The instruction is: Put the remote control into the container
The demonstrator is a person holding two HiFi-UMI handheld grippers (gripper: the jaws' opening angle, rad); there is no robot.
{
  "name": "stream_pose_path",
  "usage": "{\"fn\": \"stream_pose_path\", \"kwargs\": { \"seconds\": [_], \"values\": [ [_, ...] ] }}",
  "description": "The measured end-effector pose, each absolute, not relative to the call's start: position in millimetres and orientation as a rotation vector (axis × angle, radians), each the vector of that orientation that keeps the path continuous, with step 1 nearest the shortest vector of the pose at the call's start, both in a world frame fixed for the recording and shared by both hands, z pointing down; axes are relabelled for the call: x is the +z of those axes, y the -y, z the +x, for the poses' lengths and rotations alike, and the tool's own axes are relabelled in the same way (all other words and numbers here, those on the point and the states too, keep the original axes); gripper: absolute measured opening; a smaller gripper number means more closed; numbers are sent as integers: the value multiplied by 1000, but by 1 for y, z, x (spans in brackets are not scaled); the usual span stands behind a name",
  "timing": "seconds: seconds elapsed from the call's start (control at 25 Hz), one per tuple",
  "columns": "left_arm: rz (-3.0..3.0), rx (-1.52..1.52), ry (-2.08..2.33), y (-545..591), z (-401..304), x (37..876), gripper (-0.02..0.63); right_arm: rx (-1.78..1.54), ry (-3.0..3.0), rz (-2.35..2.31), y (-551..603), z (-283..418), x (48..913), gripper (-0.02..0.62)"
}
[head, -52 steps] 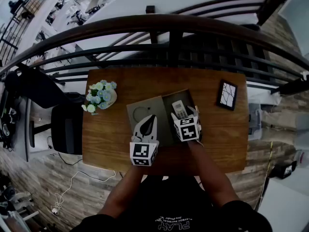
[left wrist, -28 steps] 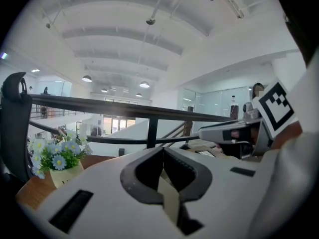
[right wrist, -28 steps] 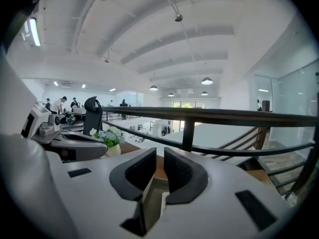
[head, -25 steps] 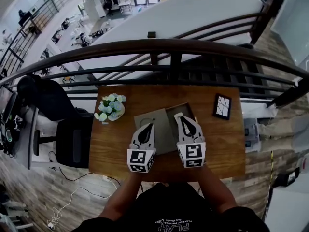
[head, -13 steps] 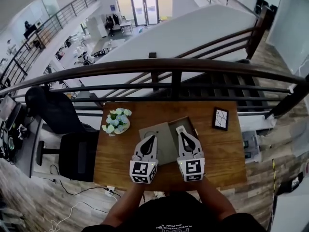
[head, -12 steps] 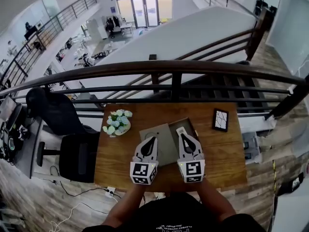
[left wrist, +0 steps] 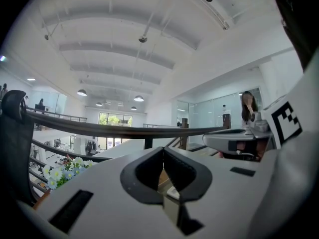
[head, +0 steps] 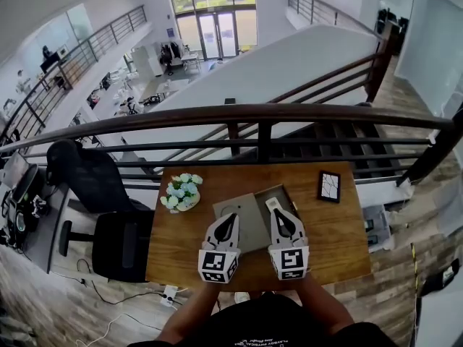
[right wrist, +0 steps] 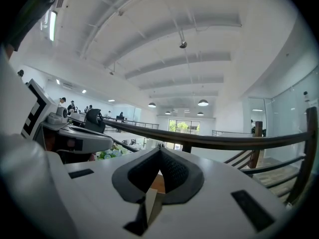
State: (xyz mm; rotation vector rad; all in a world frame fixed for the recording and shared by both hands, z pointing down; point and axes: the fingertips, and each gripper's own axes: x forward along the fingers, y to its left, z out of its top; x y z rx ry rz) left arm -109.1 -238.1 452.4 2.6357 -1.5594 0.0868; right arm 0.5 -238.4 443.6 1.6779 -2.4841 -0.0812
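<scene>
Now boxed: white remote control (head: 269, 203) lies in the open grey-brown cardboard container (head: 281, 192)

Only the far end of the remote shows in the head view. The rest is hidden behind the tip of the right gripper (head: 276, 214), a white two-jaw tool with black pads. The container stands near the middle of the brown wooden table (head: 329, 241). Its flat lid (head: 252, 226), marked with a faint circle, lies touching it on the left.

The left gripper (head: 231, 216), of the same make, is held over the lid's left part. The two tools are side by side and apart, both pointing away from the person towards the dark curved railing (head: 260, 113).

Each gripper's own view shows its pads pressed together at the tips with nothing between them. The left gripper (left wrist: 163, 149) and the right gripper (right wrist: 159, 149) are both clenched and empty. Through the small gap behind the pads, only a sliver of table and cardboard shows.

The only print that can be made out is the black-and-white square pattern on the left marker cube (head: 218, 266) and the right marker cube (head: 290, 262). It contains no letters.

A small vase of white and pale-green flowers (head: 181, 191) stands on the table to the left of the lid. A black-framed picture with a white branching pattern (head: 329, 186) lies at the far right. A black office chair (head: 119, 243) stands beside the table's left edge.
</scene>
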Motion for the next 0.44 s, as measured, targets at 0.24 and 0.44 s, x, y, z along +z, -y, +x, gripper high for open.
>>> {"fn": "stream_pose_path", "kwargs": {
  "seconds": [0.24, 0.44],
  "values": [
    [2639, 69, 1554, 232, -105, 448, 8, -115, 2494, 1672, 232, 1, 437, 28],
    [2610, 44, 1557, 231, -107, 447, 8, -123, 2503, 1667, 230, 0, 436, 28]
  ]
}}
